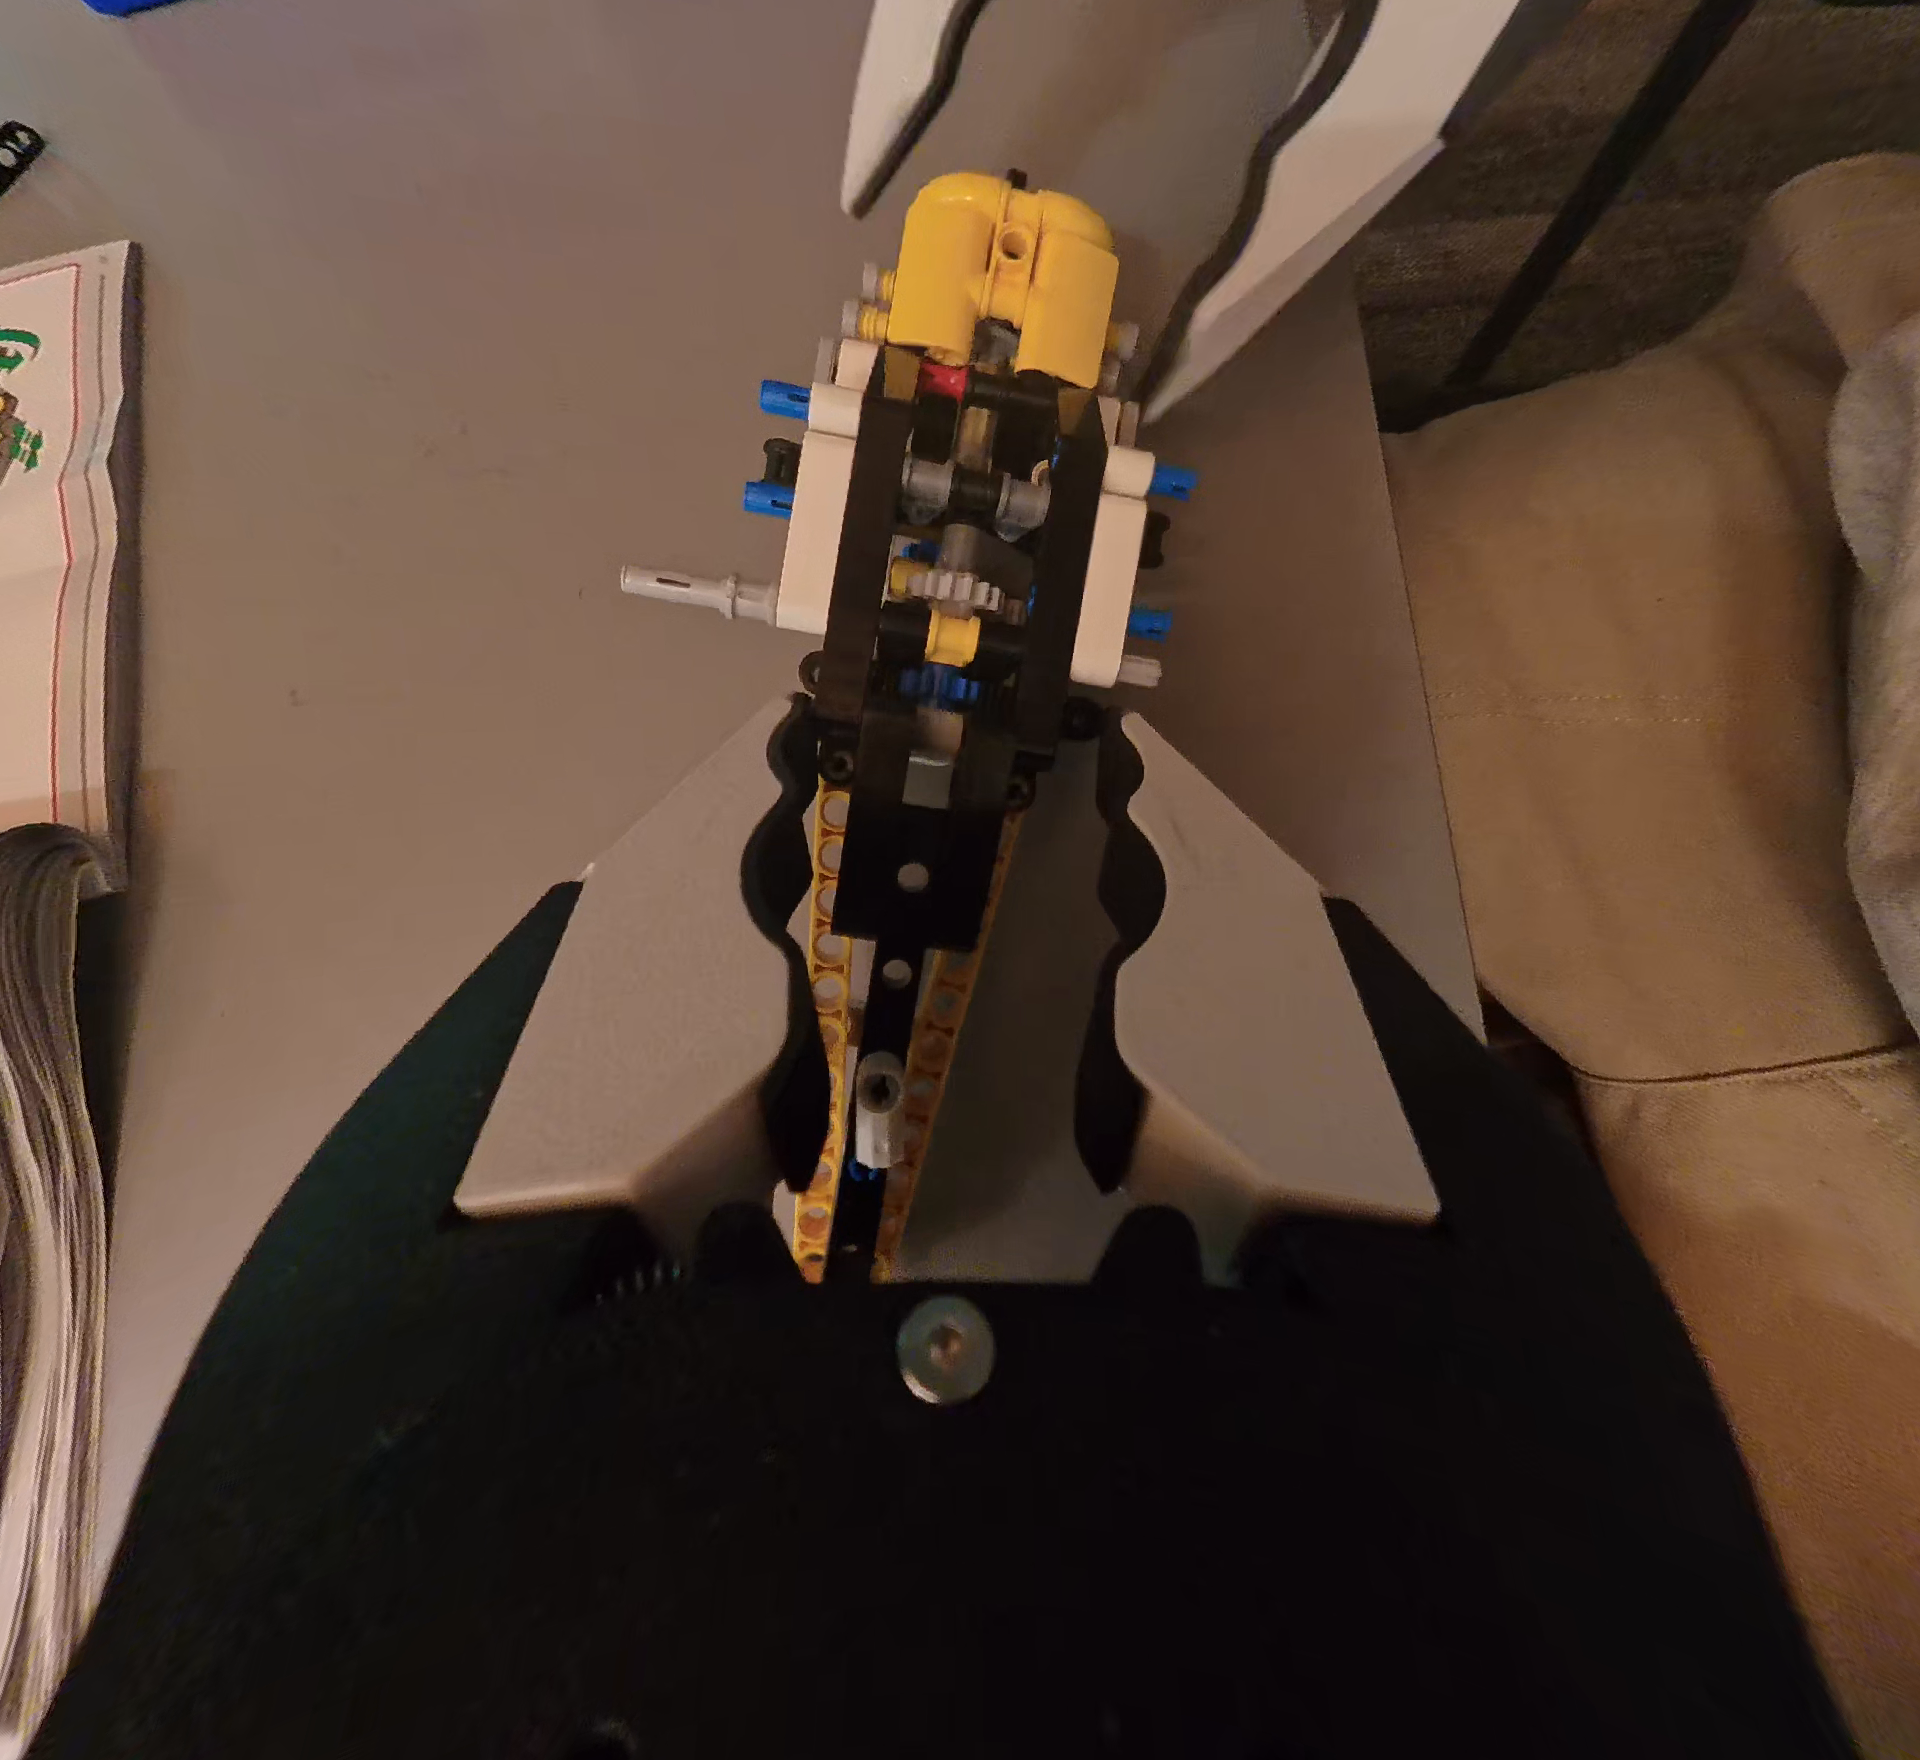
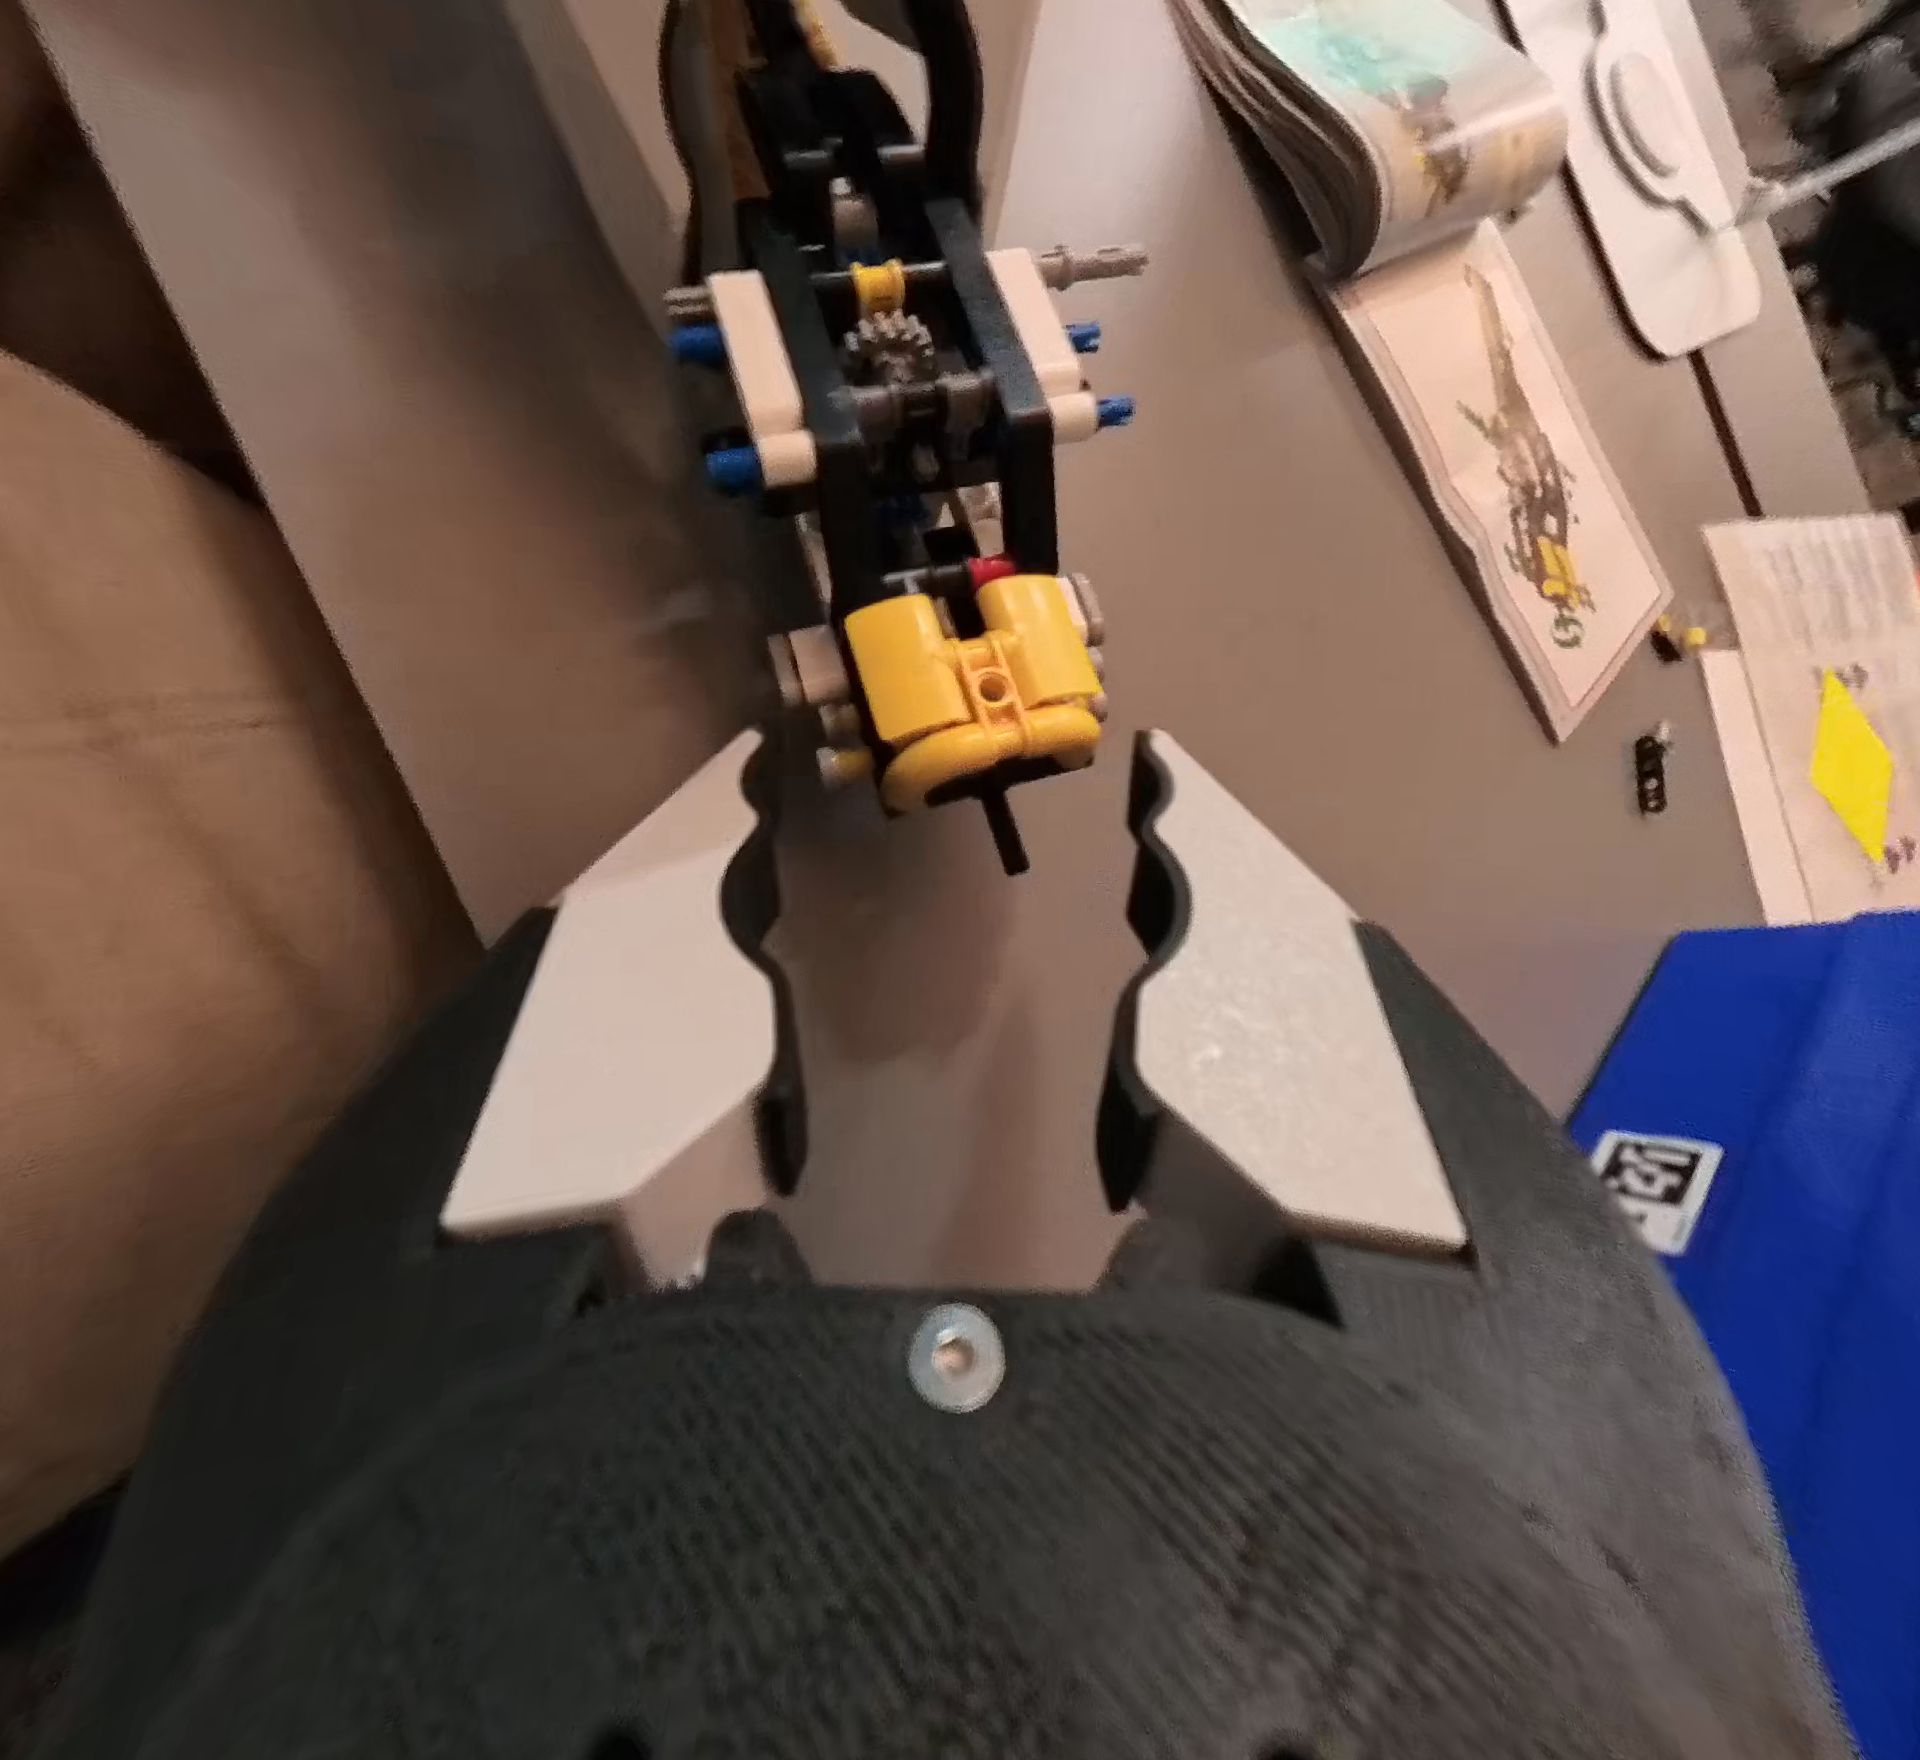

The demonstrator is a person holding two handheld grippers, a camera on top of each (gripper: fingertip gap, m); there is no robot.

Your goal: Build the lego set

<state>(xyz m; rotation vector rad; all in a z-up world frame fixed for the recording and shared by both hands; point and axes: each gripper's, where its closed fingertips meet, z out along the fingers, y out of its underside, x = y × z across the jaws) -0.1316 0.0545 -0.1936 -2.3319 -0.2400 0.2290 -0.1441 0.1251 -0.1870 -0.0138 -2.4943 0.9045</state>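
The lego model [image 1: 966, 505] is a long build with a black frame, yellow beams, white side panels, blue pins, a small grey gear and a rounded yellow nose [image 1: 1003, 276]. My left gripper [image 1: 958, 754] is shut on its rear part and holds it above the grey table [image 1: 468, 360]. My right gripper [image 2: 948, 754] is open and empty, with its fingertips on either side of the yellow nose [image 2: 971, 682]; it also shows at the top of the left wrist view [image 1: 1008, 308]. A thin black axle [image 2: 1003, 827] sticks out of the nose. The right wrist view is blurred.
An open instruction booklet [image 2: 1455, 152] lies on the table, also seen in the left wrist view [image 1: 52, 515]. A blue box [image 2: 1766, 1139] stands nearby. A paper sheet with a yellow sticker [image 2: 1849, 765] and small loose black parts [image 2: 1647, 775] lie beside it. A tan cushion [image 1: 1662, 671] borders the table. My right fingertips sit around 8 cm from my left ones.
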